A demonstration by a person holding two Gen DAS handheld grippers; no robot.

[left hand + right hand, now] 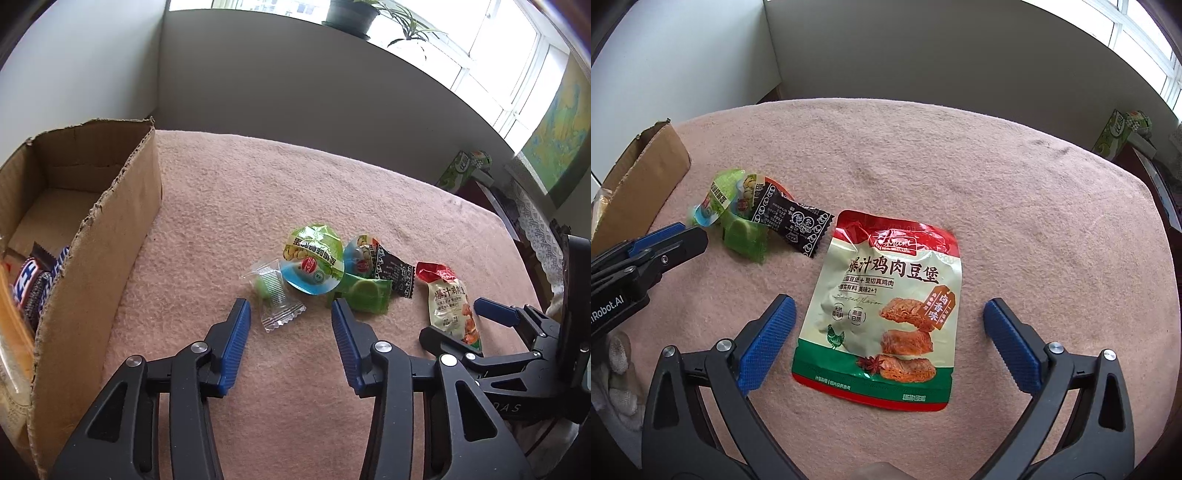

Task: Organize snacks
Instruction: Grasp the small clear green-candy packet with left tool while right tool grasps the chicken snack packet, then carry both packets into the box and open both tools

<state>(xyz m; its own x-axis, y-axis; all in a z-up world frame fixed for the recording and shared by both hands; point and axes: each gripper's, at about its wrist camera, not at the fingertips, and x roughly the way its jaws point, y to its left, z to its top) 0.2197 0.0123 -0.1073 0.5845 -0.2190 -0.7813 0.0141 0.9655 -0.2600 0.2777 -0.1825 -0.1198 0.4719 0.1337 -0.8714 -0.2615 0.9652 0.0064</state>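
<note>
I have both grippers down over a table covered in pink cloth, each lined up on its own snack so I can lift two at once toward the cardboard box at the left of the left wrist view. My right gripper stands with its jaws as wide apart as they go, one blue pad on either side of the red-and-cream chicken pouch, which lies flat in the lower centre of the right wrist view; the pads touch nothing yet, and the wide spread is what a broad, flat packet calls for. My left gripper has its jaws partly apart and holds nothing, aimed at the clear-wrapped green candy just above its tips, at the near edge of the little pile in the middle of the frame. Counting the loose snacks, I see six: two round jelly cups with green-and-blue lids, one black sachet, one green wrapped cake, the clear-wrapped candy and the pouch. The five small ones touch or overlap in one heap, the pouch lying just to their right. In the box, at the far left, at least two dark wrapped bars already lie; I cannot count more
</note>
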